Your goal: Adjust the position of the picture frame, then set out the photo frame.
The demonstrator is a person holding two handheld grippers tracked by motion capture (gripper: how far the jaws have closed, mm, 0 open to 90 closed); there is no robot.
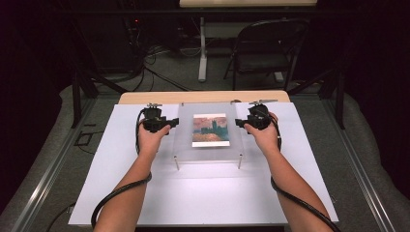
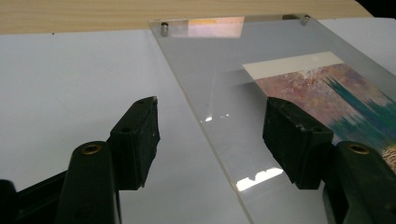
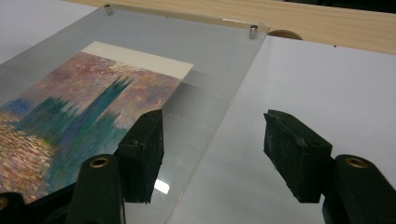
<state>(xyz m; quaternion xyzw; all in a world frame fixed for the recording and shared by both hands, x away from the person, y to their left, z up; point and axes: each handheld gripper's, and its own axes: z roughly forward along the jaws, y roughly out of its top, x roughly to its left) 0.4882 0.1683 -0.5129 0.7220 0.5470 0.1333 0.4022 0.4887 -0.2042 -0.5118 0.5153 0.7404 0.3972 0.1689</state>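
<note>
Clear acrylic frame (image 1: 209, 131) between grippers: left gripper (image 2: 212, 135), right gripper (image 3: 212, 149) both agape, straddling opposite edges.

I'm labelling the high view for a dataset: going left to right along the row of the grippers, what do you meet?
White board → left hand-held gripper → clear acrylic panel → painted picture → right hand-held gripper.

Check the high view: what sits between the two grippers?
A clear acrylic frame on short metal posts, a painted print inside it, lies between the left gripper and right gripper. Each gripper's open jaws straddle a side edge.
</note>
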